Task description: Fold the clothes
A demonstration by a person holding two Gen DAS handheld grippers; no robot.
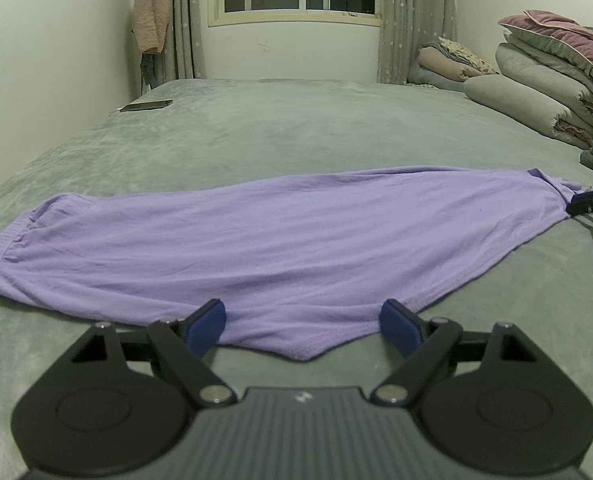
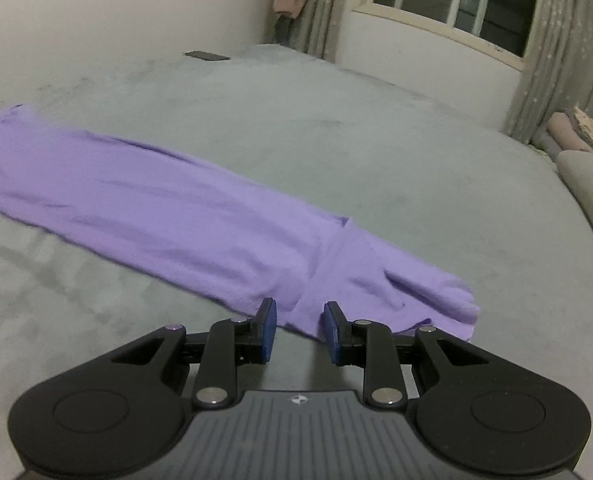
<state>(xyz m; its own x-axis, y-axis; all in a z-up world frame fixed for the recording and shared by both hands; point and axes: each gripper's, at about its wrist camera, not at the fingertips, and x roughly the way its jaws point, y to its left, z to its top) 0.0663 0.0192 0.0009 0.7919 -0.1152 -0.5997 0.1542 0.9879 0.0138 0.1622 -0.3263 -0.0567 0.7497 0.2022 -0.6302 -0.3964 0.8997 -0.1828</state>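
Grey bed (image 1: 296, 128), purple trousers (image 1: 256, 240) stretched lengthwise along near edge. Left gripper (image 1: 302, 326) fingers spread wide over crotch seam — right gripper (image 2: 299, 330) fingers narrowed, unclosed, at cuff. Best pinching both layers squarely before lifting.

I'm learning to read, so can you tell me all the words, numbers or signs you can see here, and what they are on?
No words or numbers can be read anywhere.
One small white emblem, not a letter I can read, on the grey body behind the left tongs.
The same emblem on the right tongs body, blurred.
Purple garment: no print or label showing.
Dark phone on the bed: nothing readable.
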